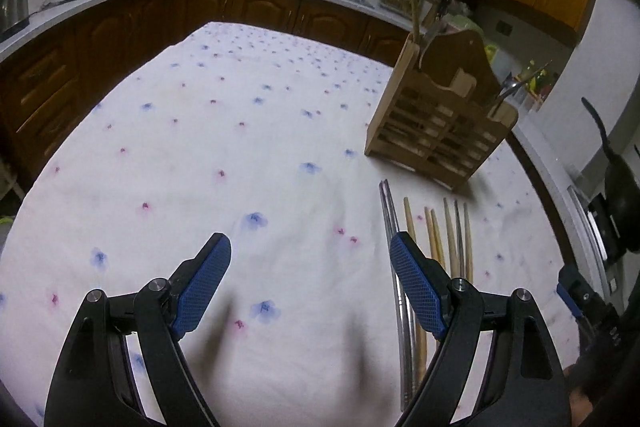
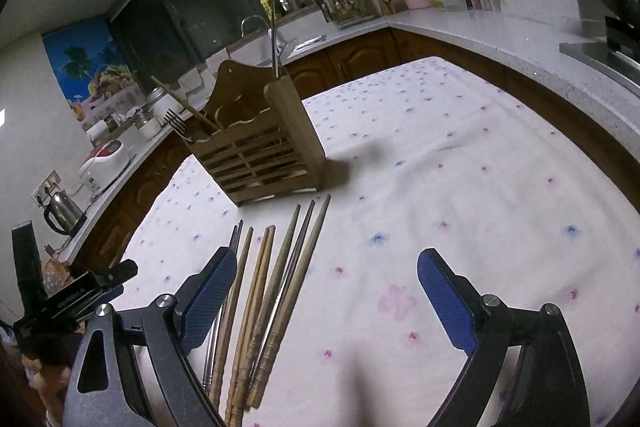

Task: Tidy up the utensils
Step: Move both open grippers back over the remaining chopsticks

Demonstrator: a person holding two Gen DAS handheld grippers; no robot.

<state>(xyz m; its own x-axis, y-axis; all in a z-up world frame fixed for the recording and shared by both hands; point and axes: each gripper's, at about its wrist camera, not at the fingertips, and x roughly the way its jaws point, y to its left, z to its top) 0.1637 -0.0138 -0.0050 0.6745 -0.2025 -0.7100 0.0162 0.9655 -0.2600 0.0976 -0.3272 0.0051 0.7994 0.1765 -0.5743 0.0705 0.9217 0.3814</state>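
Now we hover both tools low over the white cloth sprinkled with blue and pink flowers (image 1: 240, 131), nothing taken up yet. Left gripper (image 1: 310, 259): jaws spread wide, empty. Right gripper (image 2: 326, 267): also spread wide, empty.

The loose row of chopsticks (image 2: 280, 267), several tan wooden ones with a pair of thin steel ones at the left edge, lies flat on the cloth, tips pointing toward the slatted wooden utensil caddy (image 2: 260, 151). The caddy stands upright just beyond those tips and already holds a metal fork (image 2: 176, 123), a wooden stick and steel pieces.

In the right view the sticks lie beneath the left finger and run partly into the gap, so we judge this hand best placed for the pick.

Notes for a clean grasp:
- shift left until one pair sits centred between the blue pads (image 2: 444, 303);
- close across the thicker handle ends, not the tapered tips;
- separate neighbours first, since they touch;
- lift tips level, then tilt upright over an open compartment.

Risk: steel sticks may slip or roll.
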